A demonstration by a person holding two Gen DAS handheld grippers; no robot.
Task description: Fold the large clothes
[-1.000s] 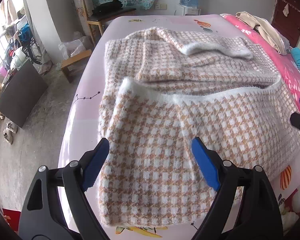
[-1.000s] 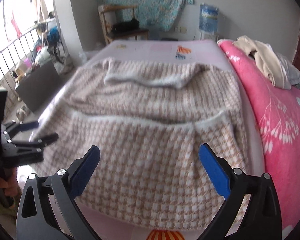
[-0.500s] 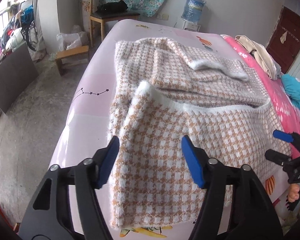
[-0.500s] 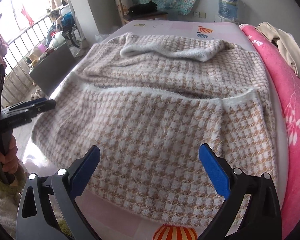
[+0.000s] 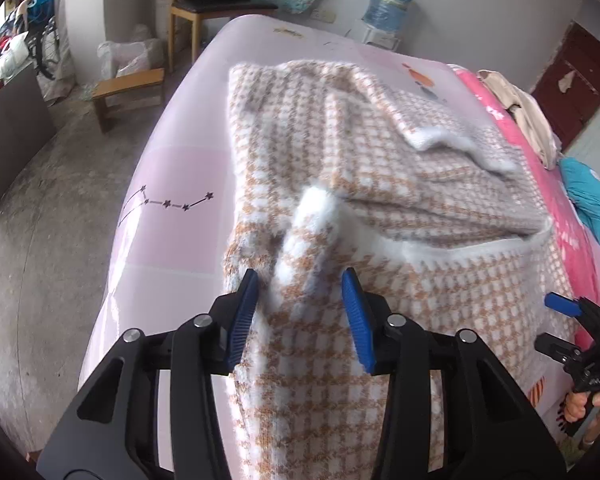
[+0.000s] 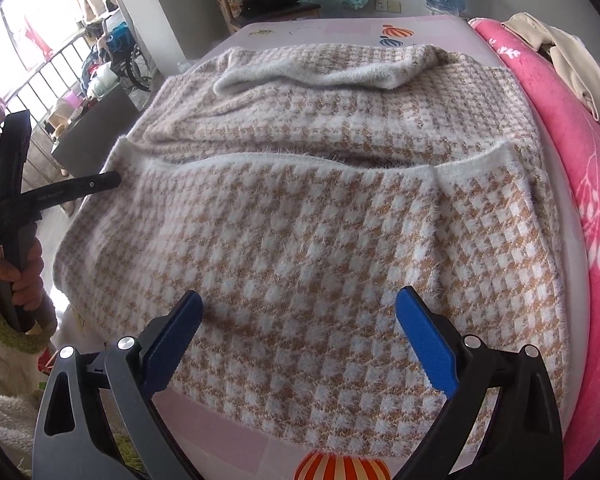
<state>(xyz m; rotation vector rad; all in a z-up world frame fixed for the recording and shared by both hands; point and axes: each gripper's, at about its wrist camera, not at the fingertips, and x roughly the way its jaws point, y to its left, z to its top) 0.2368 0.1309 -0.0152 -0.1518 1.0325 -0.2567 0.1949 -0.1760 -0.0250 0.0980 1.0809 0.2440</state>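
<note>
My left gripper is closing, jaws still apart, with a raised ridge of the fuzzy tan-and-white houndstooth knit garment bunched between the blue pads; the left pad sits at the garment's left edge, and I can't tell if either pad presses yet. Risk: the ridge looks like several layers plus the white trim, so I may pinch only the top layer, and the fold would then drag crooked. Or I catch too much and pull the lower layer along.

My right gripper hangs jaws wide apart over the near hem, nothing between them, pads not touching cloth as far as I can see. Risk: if left lifts before right bites, the hem skews.

Beyond my jaws the garment lies spread across the pale pink printed bedsheet, near part folded over itself, white-trimmed flap further ahead. The knit is fluffy and may slip off smooth pads. To the right of my right jaws, the pink floral blanket touches the garment edge and could get snagged in a sloppy grab.
</note>
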